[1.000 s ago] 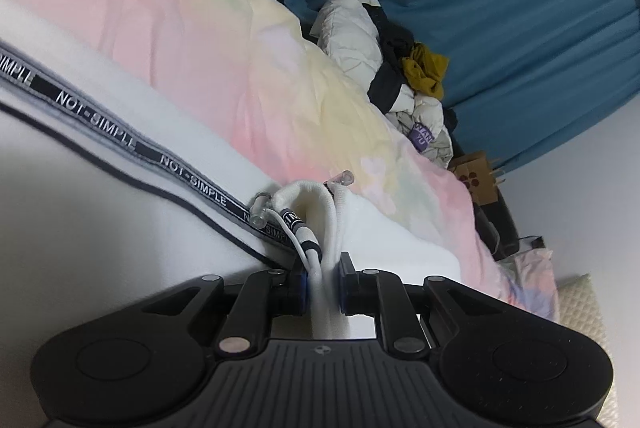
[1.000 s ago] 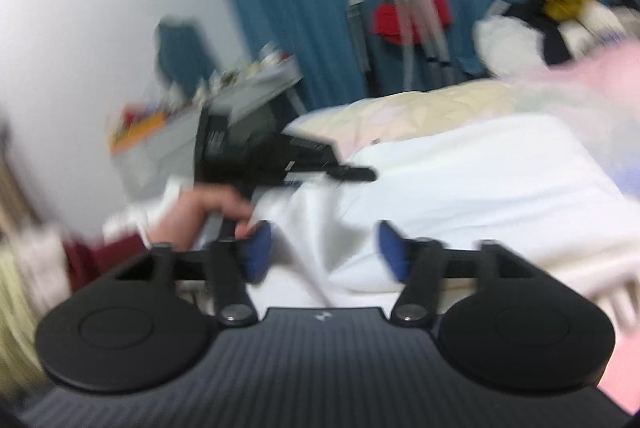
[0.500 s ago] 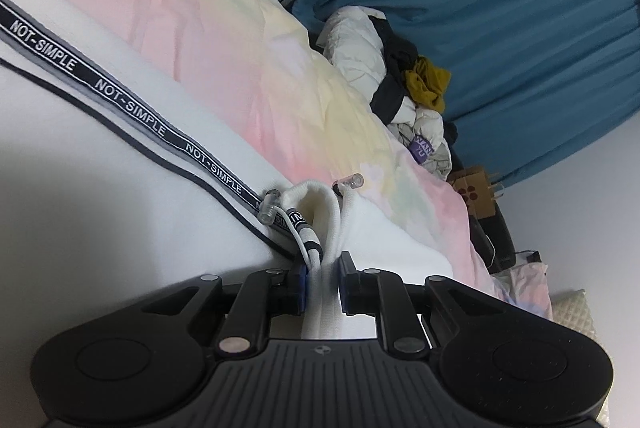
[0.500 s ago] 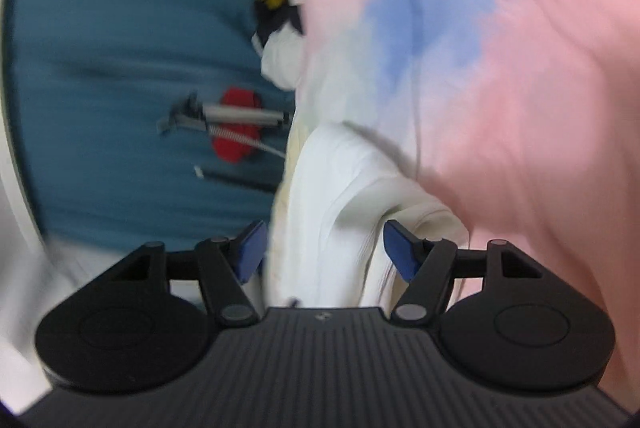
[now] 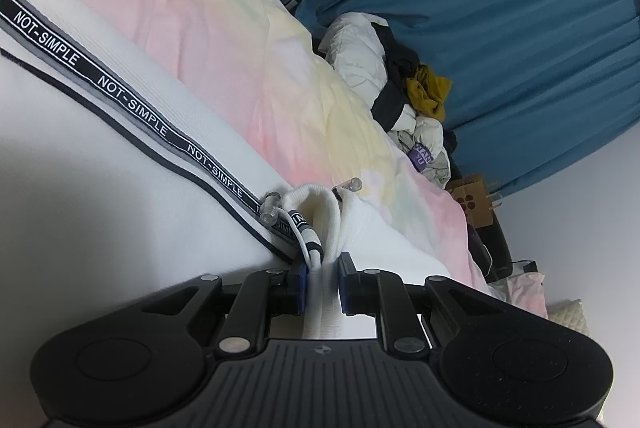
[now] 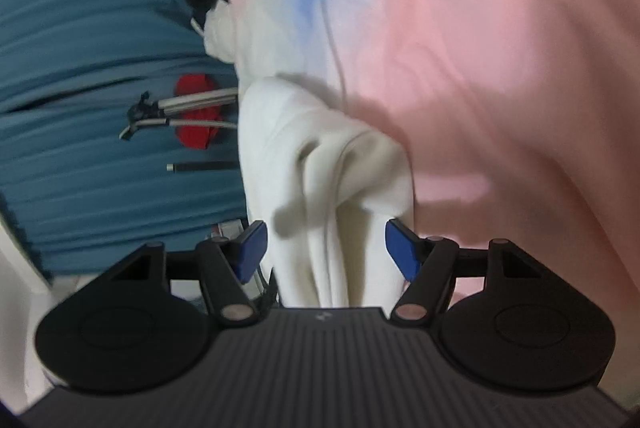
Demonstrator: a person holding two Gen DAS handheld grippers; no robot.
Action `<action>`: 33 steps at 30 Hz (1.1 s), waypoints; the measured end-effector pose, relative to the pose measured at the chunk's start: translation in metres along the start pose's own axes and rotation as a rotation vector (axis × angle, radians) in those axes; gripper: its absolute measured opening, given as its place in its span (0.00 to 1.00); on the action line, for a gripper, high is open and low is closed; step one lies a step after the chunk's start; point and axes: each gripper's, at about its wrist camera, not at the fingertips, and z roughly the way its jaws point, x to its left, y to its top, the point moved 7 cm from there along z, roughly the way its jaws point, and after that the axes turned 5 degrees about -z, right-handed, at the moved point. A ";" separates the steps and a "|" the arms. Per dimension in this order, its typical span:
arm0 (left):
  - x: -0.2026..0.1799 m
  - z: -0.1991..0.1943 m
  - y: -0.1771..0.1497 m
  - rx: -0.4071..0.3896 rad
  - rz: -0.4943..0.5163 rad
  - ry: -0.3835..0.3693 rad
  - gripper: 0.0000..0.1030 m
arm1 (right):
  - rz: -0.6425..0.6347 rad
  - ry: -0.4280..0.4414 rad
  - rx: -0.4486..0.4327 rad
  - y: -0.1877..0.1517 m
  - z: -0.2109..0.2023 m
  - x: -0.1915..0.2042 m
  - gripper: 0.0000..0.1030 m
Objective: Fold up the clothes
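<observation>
The left gripper (image 5: 322,286) is clamped on a bunched fold of the white garment (image 5: 100,196), its blue pads pressing the ribbed edge from both sides. From the pinch, the garment spreads toward ten o'clock across the bed, with a black NOT-SIMPLE band (image 5: 132,104) running along it and a drawstring (image 5: 304,232) with clear tips looping just ahead of the pads. The pastel bedspread (image 5: 224,40) lies beyond, and a clothes pile (image 5: 400,84) sits at two o'clock against the blue curtain (image 5: 520,28).

The right gripper (image 6: 322,248) has its jaws spread apart, a hanging fold of the white garment (image 6: 320,164) between the blue pads; contact cannot be told. The pink bedspread (image 6: 500,68) fills the three o'clock side.
</observation>
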 end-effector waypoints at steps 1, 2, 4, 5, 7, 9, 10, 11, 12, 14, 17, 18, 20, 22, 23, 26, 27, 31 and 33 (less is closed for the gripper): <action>0.000 0.001 0.001 -0.002 -0.001 0.000 0.16 | -0.003 0.001 -0.007 0.003 0.004 0.001 0.67; 0.000 0.001 0.000 -0.003 0.001 0.001 0.15 | -0.003 0.006 -0.006 0.006 0.009 0.002 0.65; -0.001 0.000 0.000 -0.006 0.008 0.004 0.15 | 0.014 0.058 -0.009 0.008 0.017 0.007 0.59; -0.002 -0.001 0.000 -0.008 0.011 0.003 0.15 | -0.002 0.069 -0.015 0.008 0.019 0.011 0.51; -0.004 -0.003 0.000 -0.013 0.017 0.002 0.15 | -0.044 0.085 -0.028 0.007 0.024 0.020 0.32; -0.007 -0.005 -0.001 -0.017 0.028 -0.004 0.14 | -0.078 0.032 -0.068 0.008 0.019 0.020 0.22; -0.010 -0.006 -0.001 -0.017 0.038 -0.005 0.14 | -0.071 0.005 -0.082 0.007 0.015 0.017 0.19; -0.011 -0.006 -0.001 -0.017 0.044 -0.003 0.14 | -0.063 -0.016 -0.094 0.006 0.011 0.013 0.17; -0.012 -0.006 -0.002 -0.017 0.047 0.002 0.14 | -0.063 -0.034 -0.105 0.005 0.007 0.011 0.17; -0.012 -0.006 -0.005 -0.009 0.052 0.017 0.14 | -0.063 -0.053 -0.124 0.002 -0.004 0.008 0.15; -0.008 0.000 -0.007 -0.001 0.054 0.049 0.14 | -0.076 -0.107 -0.128 0.005 -0.001 -0.002 0.15; -0.006 0.002 -0.008 0.002 0.051 0.054 0.14 | -0.082 -0.118 -0.131 0.005 0.000 -0.002 0.15; -0.006 0.003 -0.007 0.002 0.054 0.053 0.14 | -0.120 -0.132 -0.129 0.004 0.000 0.003 0.16; -0.007 0.003 -0.007 0.001 0.059 0.052 0.15 | -0.193 -0.140 -0.112 0.001 -0.003 0.013 0.18; -0.007 0.002 -0.007 0.000 0.062 0.052 0.15 | -0.229 -0.145 -0.103 -0.001 -0.005 0.018 0.18; -0.008 -0.002 -0.009 -0.014 0.075 0.062 0.18 | -0.331 -0.173 -0.093 -0.010 -0.011 0.031 0.18; -0.009 -0.004 -0.010 -0.021 0.087 0.071 0.18 | -0.381 -0.186 -0.084 -0.016 -0.011 0.037 0.18; -0.016 -0.015 -0.015 -0.038 0.121 0.102 0.21 | -0.566 -0.213 -0.027 -0.051 -0.009 0.059 0.18; -0.019 -0.027 -0.017 -0.049 0.132 0.119 0.23 | -0.660 -0.204 0.019 -0.069 -0.003 0.067 0.18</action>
